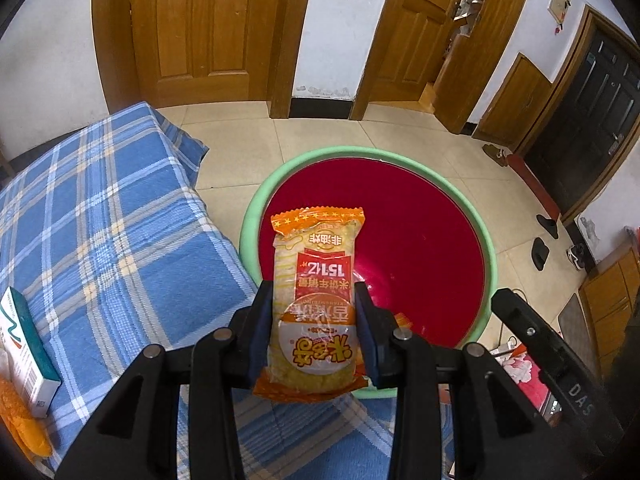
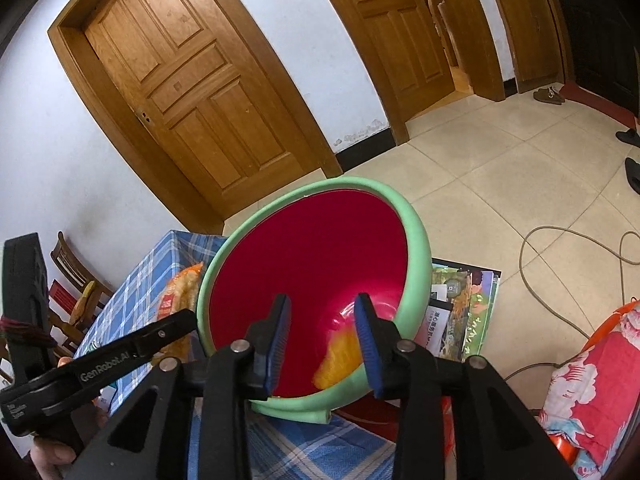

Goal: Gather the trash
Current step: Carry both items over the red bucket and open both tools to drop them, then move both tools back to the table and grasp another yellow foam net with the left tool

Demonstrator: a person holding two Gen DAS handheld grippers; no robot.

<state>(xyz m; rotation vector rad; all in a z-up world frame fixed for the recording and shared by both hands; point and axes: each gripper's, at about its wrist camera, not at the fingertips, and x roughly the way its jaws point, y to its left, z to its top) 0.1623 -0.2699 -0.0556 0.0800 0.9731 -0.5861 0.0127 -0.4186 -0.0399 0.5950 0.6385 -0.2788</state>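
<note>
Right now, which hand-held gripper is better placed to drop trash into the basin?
Left. The left hand-held gripper already clamps the snack packet over the red basin. The right hand-held gripper is open and holds nothing.

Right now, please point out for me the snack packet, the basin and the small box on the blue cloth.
snack packet [image 1: 314,300]: left wrist view, middle of its printed front.
basin [image 1: 490,258]: left wrist view, right side of its green rim.
small box [image 1: 24,346]: left wrist view, its long teal and white face.
</note>
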